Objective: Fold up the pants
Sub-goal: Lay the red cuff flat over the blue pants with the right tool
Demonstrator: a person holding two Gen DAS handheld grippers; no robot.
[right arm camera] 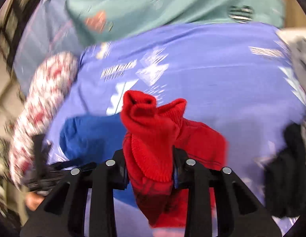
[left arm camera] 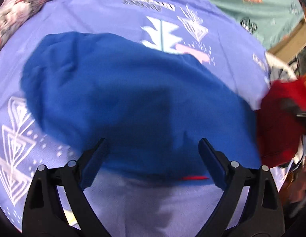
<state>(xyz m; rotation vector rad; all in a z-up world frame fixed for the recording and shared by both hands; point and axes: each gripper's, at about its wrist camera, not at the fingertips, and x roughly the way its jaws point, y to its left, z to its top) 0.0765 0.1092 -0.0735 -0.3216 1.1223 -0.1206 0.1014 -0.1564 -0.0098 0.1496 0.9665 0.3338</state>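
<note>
Left wrist: sheet (left arm camera: 117,15) lettering blurred, seemingly unreadable.

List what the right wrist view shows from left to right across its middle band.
Red-and-white patterned cloth → blue garment → red pants held in the right gripper → black clothing at the right edge.

Both wrist views looked steeply down, close over the purple patterned sheet (left arm camera: 105,13). The left view sat nearest the blue garment (left arm camera: 133,98) on that sheet; the right view, badly blurred, probably stood farther back, sharing the sheet and the blue garment (right arm camera: 89,136).
</note>
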